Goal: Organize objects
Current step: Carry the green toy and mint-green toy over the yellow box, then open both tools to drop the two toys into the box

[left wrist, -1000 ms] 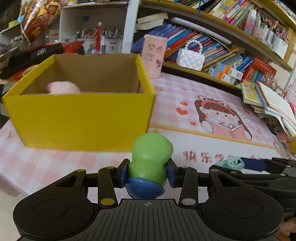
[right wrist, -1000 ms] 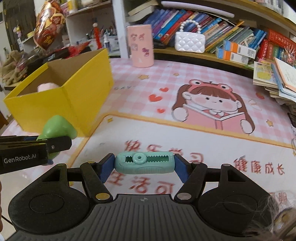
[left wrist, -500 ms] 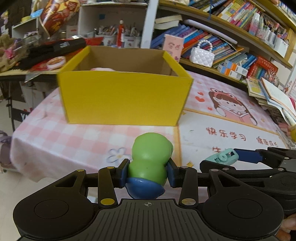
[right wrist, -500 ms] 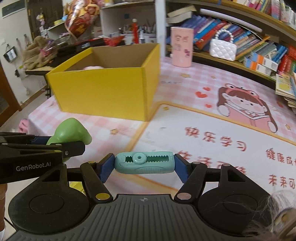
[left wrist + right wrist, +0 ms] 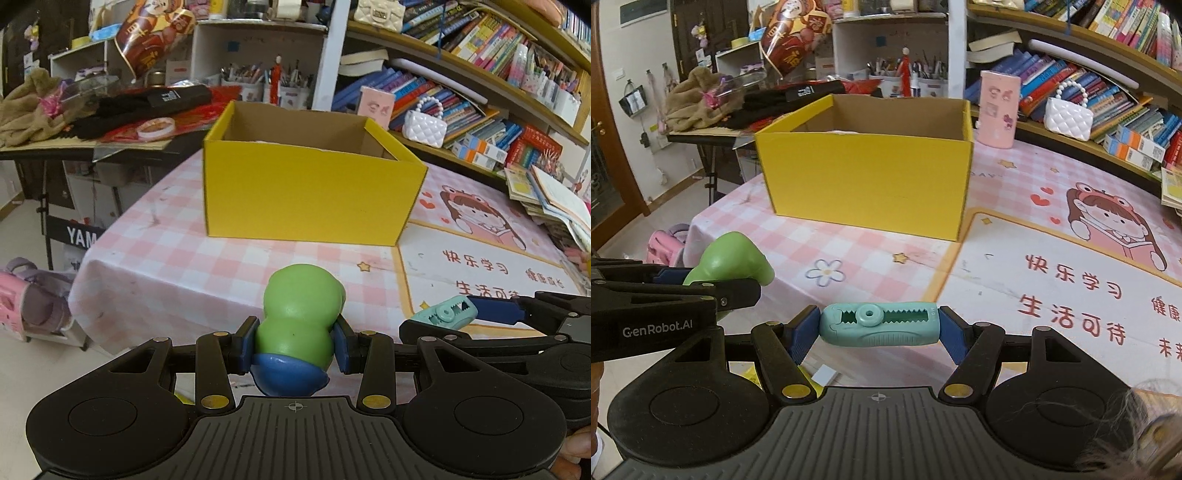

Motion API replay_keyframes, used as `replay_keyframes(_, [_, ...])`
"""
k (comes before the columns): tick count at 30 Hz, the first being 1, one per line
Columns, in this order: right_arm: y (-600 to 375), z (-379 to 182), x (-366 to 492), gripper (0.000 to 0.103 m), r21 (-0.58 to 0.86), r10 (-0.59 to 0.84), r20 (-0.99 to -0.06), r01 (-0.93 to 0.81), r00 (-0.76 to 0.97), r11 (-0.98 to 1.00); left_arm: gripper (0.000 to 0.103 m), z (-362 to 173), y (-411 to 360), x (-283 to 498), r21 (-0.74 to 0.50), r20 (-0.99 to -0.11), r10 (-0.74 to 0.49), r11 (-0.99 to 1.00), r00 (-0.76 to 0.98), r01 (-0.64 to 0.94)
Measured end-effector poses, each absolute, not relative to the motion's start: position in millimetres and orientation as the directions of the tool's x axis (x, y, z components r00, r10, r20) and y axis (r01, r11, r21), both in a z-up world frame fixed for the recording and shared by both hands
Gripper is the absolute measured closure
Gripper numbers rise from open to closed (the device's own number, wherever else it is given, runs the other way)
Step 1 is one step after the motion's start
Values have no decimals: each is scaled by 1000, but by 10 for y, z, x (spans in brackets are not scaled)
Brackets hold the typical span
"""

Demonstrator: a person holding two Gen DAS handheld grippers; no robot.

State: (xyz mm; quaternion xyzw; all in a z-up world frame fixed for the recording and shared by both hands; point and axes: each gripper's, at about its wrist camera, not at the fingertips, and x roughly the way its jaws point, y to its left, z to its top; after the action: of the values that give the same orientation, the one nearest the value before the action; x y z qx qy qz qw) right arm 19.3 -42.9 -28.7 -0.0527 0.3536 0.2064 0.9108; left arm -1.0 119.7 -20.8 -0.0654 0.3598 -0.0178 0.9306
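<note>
In my left gripper [image 5: 294,347] I hold a smooth green gourd-shaped toy with a blue base [image 5: 298,325]. The 2 blue pads press on its narrow waist from both sides, so the jaws are closed only as far as the toy allows. The toy stands upright between them, above the near edge of the table with the pink checked cloth [image 5: 177,266].

In my right gripper [image 5: 878,326] I hold a teal plastic clip with toothed slots and a round hub [image 5: 879,324]. It lies crosswise, and the blue pads touch its 2 ends — the jaws are rather wide, closed on the length of the clip. From the right camera the green toy shows at the left, clamped in the left gripper. From the left camera the teal clip shows at the right.

Beyond both grippers stands an open yellow cardboard box with a brown inside [image 5: 868,184] on the checked cloth. Something pale lies in it, but I cannot tell what. Just beside the box, on its right, begins a desk mat with a cartoon girl and red Chinese characters [image 5: 1071,280]. Behind the box there is a pink cylindrical cup [image 5: 999,110], and further right a white quilted handbag with a pearl handle [image 5: 1068,116] on the bookshelf [image 5: 1126,92].
</note>
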Motion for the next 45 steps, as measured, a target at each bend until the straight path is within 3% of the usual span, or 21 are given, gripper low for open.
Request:
replay_keyframes(13, [-318, -223, 232, 37, -5, 296, -671, -403, 680, 915, 63, -159, 1385, 78, -230, -630, -123, 973, 767, -33])
replay_keyframes(27, [-304, 315, 1242, 37, -62, 339, -473, -414, 813, 908, 63, 479, 1347, 1019, -207, -447, -77, 978, 891, -20])
replay_keyframes(40, [-93, 115, 2077, 37, -106, 376, -561, -514, 738, 851, 63, 228, 1242, 1760, -216, -552, -56, 973, 832, -77])
replay_keyframes(45, [-31, 45, 2207, 37, -99, 396, -595, -553, 700, 828, 57, 162, 1241, 1856, -207, -572, -25, 972, 820, -114])
